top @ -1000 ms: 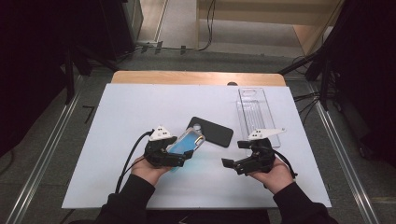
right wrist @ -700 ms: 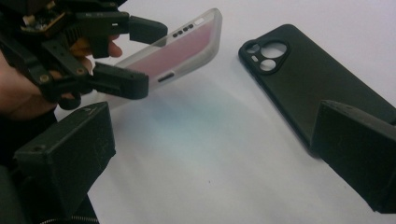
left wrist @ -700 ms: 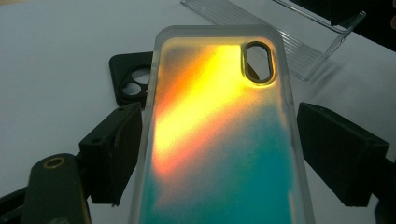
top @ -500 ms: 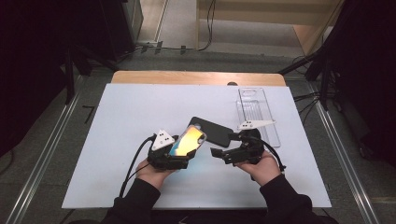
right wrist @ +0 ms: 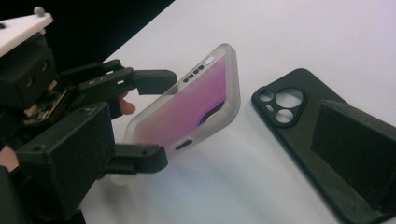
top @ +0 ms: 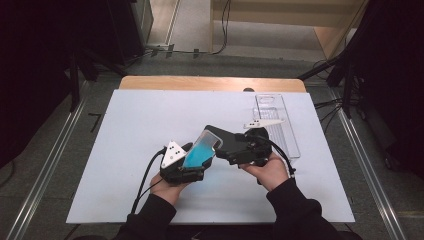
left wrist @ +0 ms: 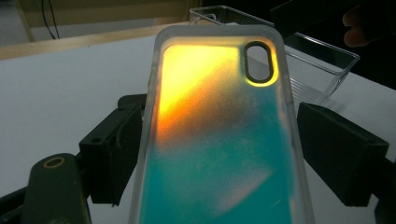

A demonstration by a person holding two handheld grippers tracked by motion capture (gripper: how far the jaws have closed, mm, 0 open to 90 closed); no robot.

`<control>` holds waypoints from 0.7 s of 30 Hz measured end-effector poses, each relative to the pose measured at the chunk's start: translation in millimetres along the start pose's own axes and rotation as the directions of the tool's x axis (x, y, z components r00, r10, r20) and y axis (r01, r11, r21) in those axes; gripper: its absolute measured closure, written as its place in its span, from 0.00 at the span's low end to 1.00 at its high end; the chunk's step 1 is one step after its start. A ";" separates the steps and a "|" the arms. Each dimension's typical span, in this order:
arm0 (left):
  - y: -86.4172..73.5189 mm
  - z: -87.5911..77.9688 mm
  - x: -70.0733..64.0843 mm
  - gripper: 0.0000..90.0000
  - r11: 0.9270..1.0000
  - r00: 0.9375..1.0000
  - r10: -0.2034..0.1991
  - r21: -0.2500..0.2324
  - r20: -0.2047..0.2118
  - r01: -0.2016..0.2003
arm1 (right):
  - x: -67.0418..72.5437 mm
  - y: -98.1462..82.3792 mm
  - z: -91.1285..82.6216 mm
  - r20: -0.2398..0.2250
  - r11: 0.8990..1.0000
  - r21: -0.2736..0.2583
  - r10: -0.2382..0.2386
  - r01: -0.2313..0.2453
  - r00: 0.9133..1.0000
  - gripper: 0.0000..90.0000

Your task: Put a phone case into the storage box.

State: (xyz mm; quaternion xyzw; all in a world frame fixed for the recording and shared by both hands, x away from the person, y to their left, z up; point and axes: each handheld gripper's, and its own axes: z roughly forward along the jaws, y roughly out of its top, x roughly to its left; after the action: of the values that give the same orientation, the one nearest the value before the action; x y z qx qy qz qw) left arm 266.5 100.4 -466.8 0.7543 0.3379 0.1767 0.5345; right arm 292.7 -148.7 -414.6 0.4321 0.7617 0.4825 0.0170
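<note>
Phone case (left wrist: 219,140) in left gripper (top: 186,167): frosted translucent rim, back shifts teal-blue to orange-yellow near the camera cutout in the left gripper view; reads pink-purple in the right gripper view (right wrist: 187,107), cyan from high view. Second phone case (right wrist: 299,121): matte black, plain. Both grippers black; left one has a white three-cornered plate with dark dots, right gripper (top: 245,150) likewise. Table (top: 150,115) plain pale bluish-white, wooden tan edge at far side. Tray (top: 277,120) clear, colourless, ribbed. Sleeves (top: 150,220) black.
</note>
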 end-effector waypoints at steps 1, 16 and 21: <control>-0.2 -0.1 -0.6 0.19 1.000 1.000 -0.001 -0.005 0.000 0.001 | 0.7 1.1 1.2 0.002 1.000 0.000 0.001 -0.001 1.000 0.00; -4.6 0.2 -5.4 0.19 0.995 1.000 -0.025 -0.096 -0.004 0.024 | -2.0 9.6 16.3 -0.049 0.997 -0.011 0.077 -0.078 0.996 0.15; -4.5 0.8 -9.2 0.19 0.994 0.999 -0.040 -0.103 -0.007 0.039 | -3.4 12.9 22.3 -0.071 0.992 0.036 0.121 -0.118 0.990 0.28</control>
State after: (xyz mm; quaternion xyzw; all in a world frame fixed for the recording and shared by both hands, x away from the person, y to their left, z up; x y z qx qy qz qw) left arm 259.1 94.3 -470.4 0.7182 0.3455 0.1865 0.5745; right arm 313.0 -132.9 -418.1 0.4591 0.7422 0.4859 -0.0469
